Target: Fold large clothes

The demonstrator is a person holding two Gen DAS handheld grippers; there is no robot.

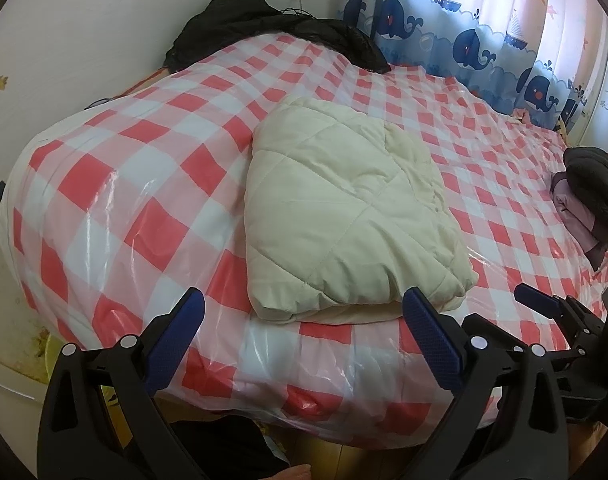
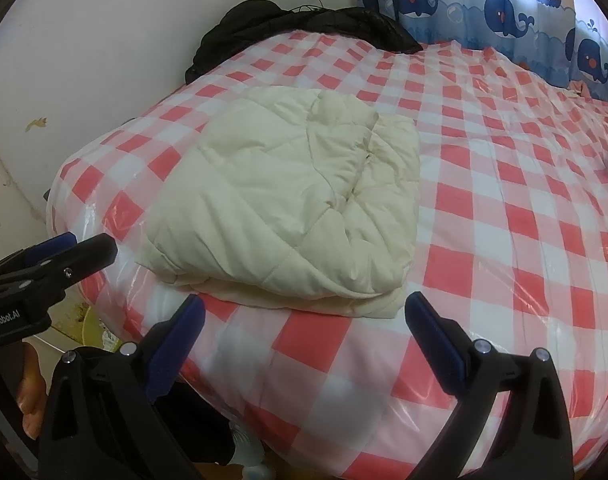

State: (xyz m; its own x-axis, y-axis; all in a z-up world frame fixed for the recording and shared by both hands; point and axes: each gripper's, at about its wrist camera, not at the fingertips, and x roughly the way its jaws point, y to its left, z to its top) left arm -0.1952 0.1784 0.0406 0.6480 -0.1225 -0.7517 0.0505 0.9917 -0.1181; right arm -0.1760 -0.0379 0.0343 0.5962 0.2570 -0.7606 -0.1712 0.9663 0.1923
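Observation:
A cream quilted garment (image 1: 343, 216) lies folded into a thick rectangle near the front edge of the bed (image 1: 116, 184); it also shows in the right wrist view (image 2: 288, 208). My left gripper (image 1: 304, 308) is open and empty, its blue pads just short of the garment's near edge. My right gripper (image 2: 304, 312) is open and empty, also just in front of the folded edge. The right gripper shows at the right of the left wrist view (image 1: 543, 304), and the left gripper at the left of the right wrist view (image 2: 76, 248).
The bed has a red-and-white check cover under clear plastic (image 2: 503, 208). A black jacket (image 1: 272, 28) lies at the far end by the wall. Dark and pink clothes (image 1: 587, 200) sit at the right edge. Whale-print curtains (image 2: 503, 12) hang behind.

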